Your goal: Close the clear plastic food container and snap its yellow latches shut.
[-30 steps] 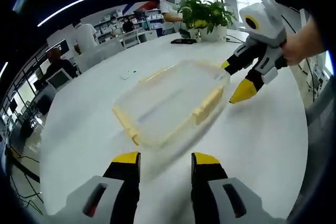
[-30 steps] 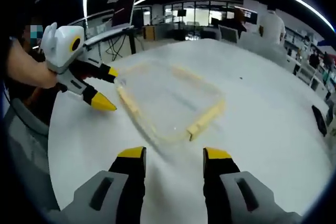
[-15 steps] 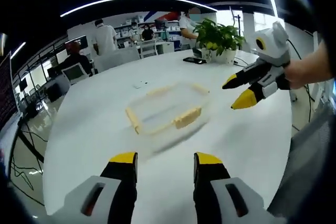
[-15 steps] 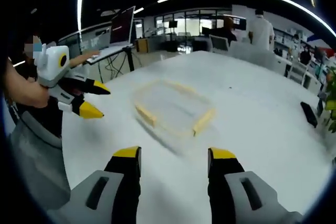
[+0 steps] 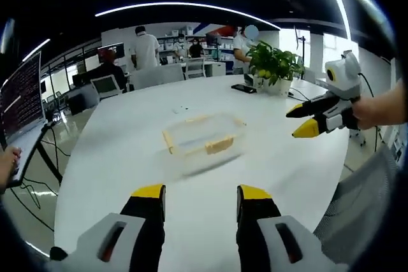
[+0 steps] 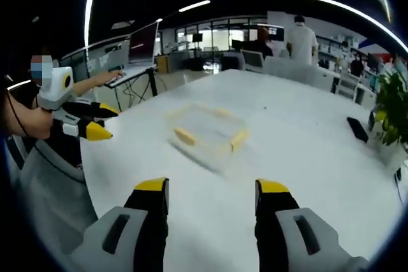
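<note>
While the clear rectangular plastic food container (image 5: 204, 141) lies flat on the round white table (image 5: 115, 157), both pairs of tongs hang above the tabletop with nothing between their jaws. Seen from the left gripper view, the container sits near the table's middle, at about 12 o'clock from the left gripper (image 5: 197, 197), well apart from its yellow-tipped grey jaws, which stand parted and grip nothing. Pale yellow latches (image 5: 218, 145) line the container's edges, and the lid appears to be on it, though the blur leaves the latches' position uncertain. At about 2 o'clock in the same view, the right gripper (image 5: 304, 120) floats above the table's far-right side, held by a hand (image 5: 376, 107); its two yellow tips are spread and hold nothing, and it is clear of the container.

From the right gripper view, the container (image 6: 207, 132) lies at roughly 12 o'clock from the right gripper (image 6: 211, 188), well apart from its parted, unloaded jaws. The left gripper (image 6: 97, 121) shows at 9 o'clock, over the table's edge, its yellow tips separated.

A green potted plant (image 5: 275, 65) and a flat black phone (image 5: 243, 88) rest on the table beyond the container, at 1 o'clock in the left gripper view. People (image 5: 145, 49) stand among the desks in the office behind.
</note>
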`<action>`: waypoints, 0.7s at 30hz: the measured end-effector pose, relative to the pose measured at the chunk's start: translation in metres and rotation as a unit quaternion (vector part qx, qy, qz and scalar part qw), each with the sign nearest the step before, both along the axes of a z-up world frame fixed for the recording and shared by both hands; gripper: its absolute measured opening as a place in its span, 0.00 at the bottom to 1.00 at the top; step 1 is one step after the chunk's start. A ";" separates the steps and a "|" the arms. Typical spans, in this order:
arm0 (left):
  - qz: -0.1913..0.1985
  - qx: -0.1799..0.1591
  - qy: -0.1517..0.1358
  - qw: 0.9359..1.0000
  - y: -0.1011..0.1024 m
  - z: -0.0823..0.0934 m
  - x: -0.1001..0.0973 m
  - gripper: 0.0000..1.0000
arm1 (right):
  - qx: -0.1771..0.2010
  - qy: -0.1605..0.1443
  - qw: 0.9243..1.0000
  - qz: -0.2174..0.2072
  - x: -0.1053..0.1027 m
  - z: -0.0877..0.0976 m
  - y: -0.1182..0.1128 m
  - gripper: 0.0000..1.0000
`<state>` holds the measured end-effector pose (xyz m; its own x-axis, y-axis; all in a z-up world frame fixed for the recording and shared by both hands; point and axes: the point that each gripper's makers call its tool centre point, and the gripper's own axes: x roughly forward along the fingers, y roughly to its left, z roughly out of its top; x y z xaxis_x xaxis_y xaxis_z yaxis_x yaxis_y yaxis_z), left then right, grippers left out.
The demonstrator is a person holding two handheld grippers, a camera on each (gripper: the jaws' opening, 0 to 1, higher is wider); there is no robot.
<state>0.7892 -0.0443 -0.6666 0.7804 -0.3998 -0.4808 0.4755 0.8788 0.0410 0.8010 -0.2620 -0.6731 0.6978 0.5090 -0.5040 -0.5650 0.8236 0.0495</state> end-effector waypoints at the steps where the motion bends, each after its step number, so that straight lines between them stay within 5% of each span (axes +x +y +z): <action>1: 0.001 -0.001 -0.001 1.000 0.001 0.001 -0.004 0.38 | 0.002 -0.003 1.000 -0.003 -0.004 0.002 0.000 0.51; 18: 0.037 -0.021 -0.017 0.999 0.016 0.009 -0.053 0.38 | 0.009 -0.023 0.998 -0.057 -0.057 0.004 -0.013 0.52; 21: 0.040 -0.038 -0.042 0.998 0.013 0.021 -0.048 0.37 | 0.012 -0.028 0.998 -0.063 -0.057 0.012 -0.014 0.52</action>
<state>0.7413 -0.0314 -0.6452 0.8475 -0.3669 -0.3835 0.4007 0.9162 0.0090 0.7444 -0.2759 -0.6616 0.7835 0.4272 -0.4513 -0.4596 0.8871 0.0418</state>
